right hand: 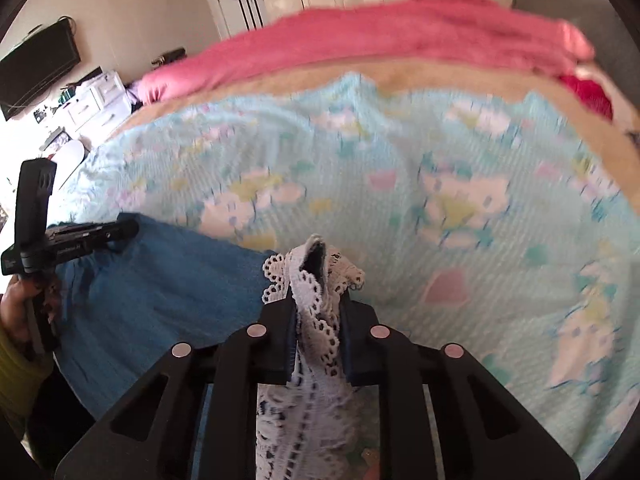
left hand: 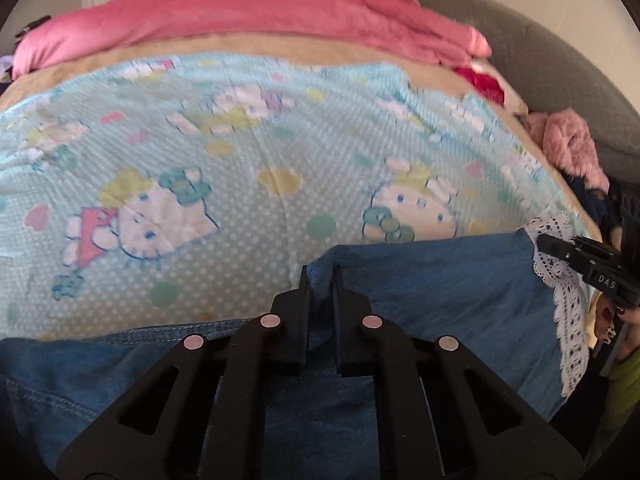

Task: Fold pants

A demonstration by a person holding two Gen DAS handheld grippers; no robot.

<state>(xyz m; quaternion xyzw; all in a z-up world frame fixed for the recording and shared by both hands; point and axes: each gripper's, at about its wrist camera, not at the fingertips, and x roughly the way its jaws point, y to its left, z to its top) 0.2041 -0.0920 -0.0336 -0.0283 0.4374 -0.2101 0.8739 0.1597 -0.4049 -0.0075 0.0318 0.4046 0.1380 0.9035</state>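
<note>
At lower centre, the left gripper (left hand: 320, 276) pinches the denim pants (left hand: 432, 280); the right gripper (right hand: 318, 264) pinches their white lace hem (right hand: 316, 312) over the cartoon-cat blanket (left hand: 224, 152).

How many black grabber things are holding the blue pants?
2. The left gripper pinches the pants at their denim edge; the right gripper clamps their white lace hem.

Blue denim pants (left hand: 440, 292); white lace trim (right hand: 316, 312); pink blanket (left hand: 248, 12).
</note>
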